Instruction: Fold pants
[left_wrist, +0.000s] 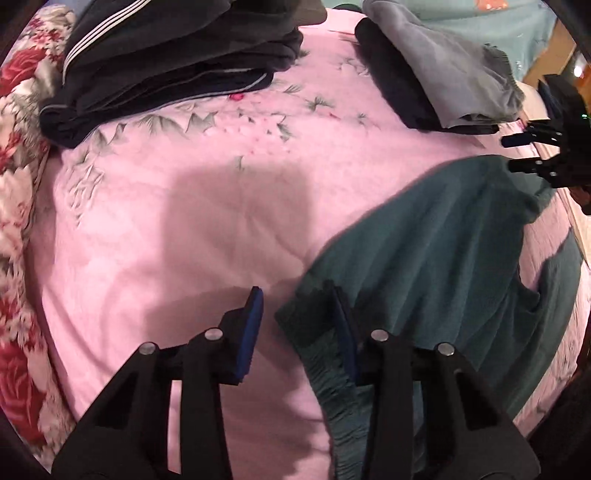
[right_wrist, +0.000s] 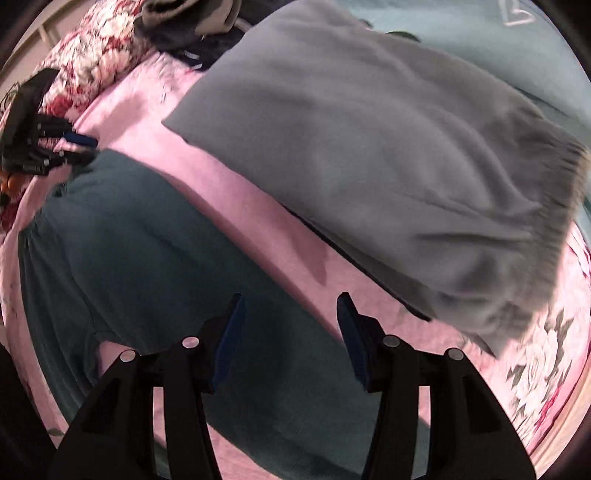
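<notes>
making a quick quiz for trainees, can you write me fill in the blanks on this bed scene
1. The teal pants lie on a ____ sheet.
2. The left hand-held gripper has its jaws ____.
3. The right hand-held gripper holds ____.
4. The stack of dark folded clothes shows ____ stripes.

Missing words: pink; open; nothing; white

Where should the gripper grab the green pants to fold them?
Probably the ribbed waistband of the green pants. It's the thick bunched edge lying right beside the open left gripper, so slide one finger under it from the bare pink sheet side.
</notes>
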